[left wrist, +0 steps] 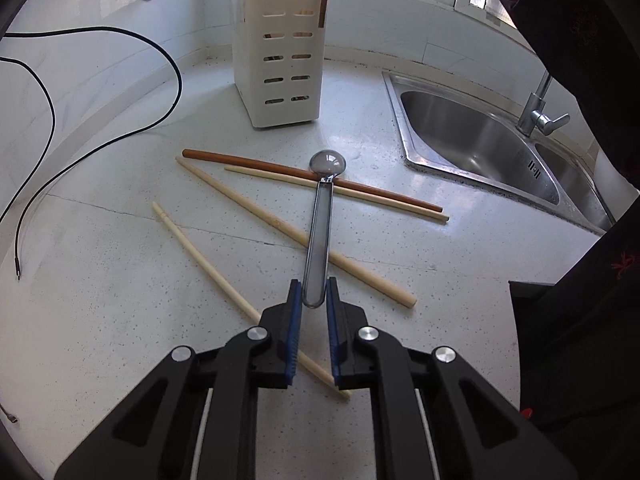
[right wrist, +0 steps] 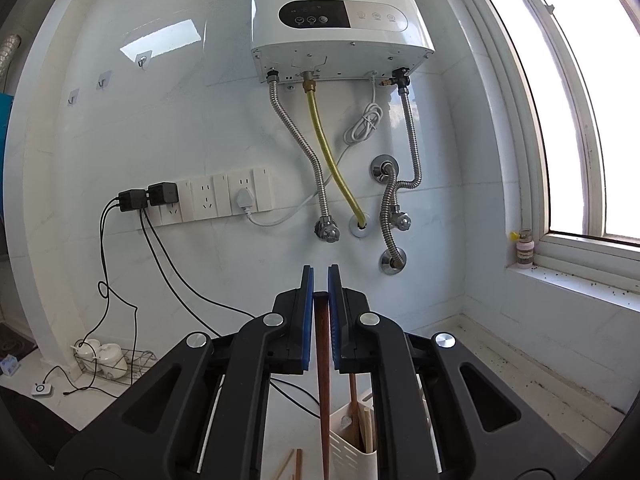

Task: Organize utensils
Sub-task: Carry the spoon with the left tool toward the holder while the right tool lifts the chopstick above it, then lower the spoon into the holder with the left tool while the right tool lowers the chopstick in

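In the left wrist view my left gripper (left wrist: 314,294) is closed on the handle end of a metal spoon (left wrist: 320,224), whose bowl rests across a dark brown chopstick (left wrist: 256,163) on the counter. Three pale wooden chopsticks (left wrist: 280,226) lie around it. The cream slotted utensil holder (left wrist: 280,52) stands behind, with chopsticks in it. In the right wrist view my right gripper (right wrist: 320,280) is shut on a dark brown chopstick (right wrist: 323,380) that hangs down over the holder (right wrist: 352,436), just left of its opening.
A steel sink (left wrist: 484,140) with a tap (left wrist: 536,112) lies to the right. Black cables (left wrist: 100,80) trail on the left of the counter. A water heater (right wrist: 340,20) with hoses and a socket strip (right wrist: 212,200) are on the wall; a window sill (right wrist: 568,272) is at right.
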